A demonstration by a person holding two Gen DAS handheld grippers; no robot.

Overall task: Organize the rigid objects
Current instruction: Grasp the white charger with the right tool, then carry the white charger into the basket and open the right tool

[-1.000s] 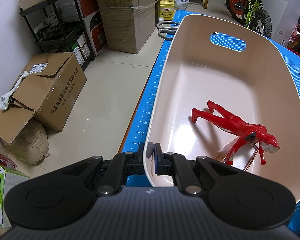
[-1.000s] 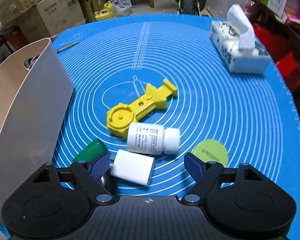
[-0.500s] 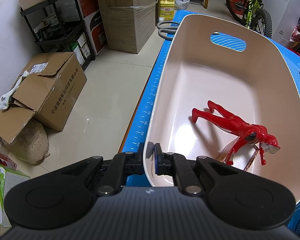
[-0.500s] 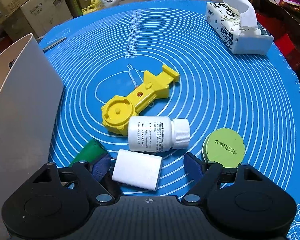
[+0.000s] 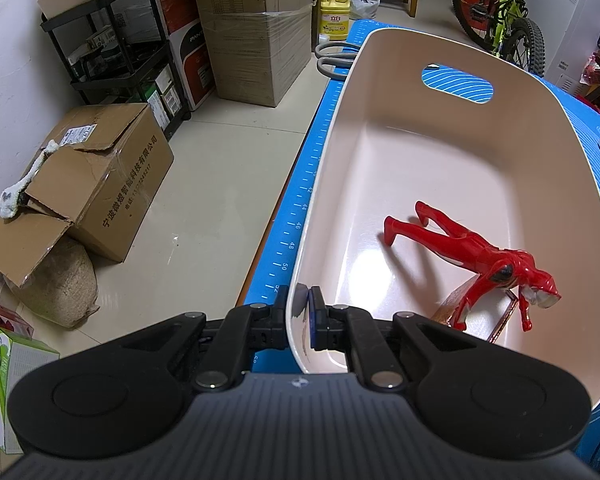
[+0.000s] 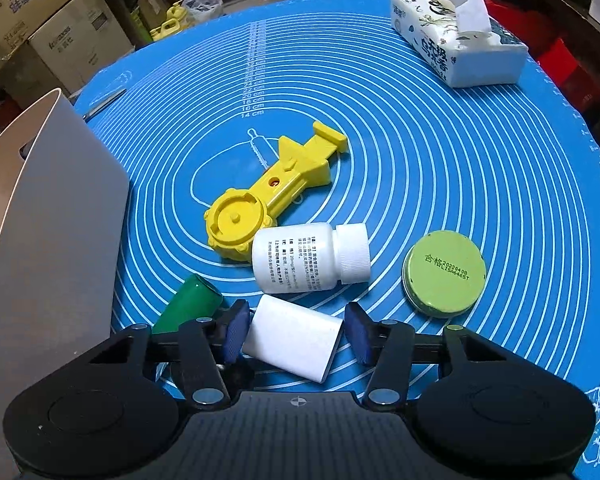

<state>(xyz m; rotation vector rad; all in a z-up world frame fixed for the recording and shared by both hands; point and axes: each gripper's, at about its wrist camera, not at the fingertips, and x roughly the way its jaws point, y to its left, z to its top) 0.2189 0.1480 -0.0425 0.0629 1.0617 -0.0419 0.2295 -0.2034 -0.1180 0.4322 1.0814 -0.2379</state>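
Left jaws pinch the bin [image 5: 452,168] rim; right jaws, wide, flank a white block [image 6: 294,338]; tin [image 6: 444,273] reads "20220408".

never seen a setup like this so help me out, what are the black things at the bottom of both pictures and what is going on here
Those black shapes are two-finger tools that a person holds, one in each hand, each with a camera looking forward along its fingers.

In the left camera's picture, the left hand-held gripper is shut on the rim of a beige bin, one finger inside the wall and one outside. A red toy figure lies inside the bin.

In the right camera's picture, the right hand-held gripper is open, its blue pads either side of a white block on the blue mat. Also on the mat are a white pill bottle, a yellow plastic toy, a green tin, a green cylinder and a tissue pack.
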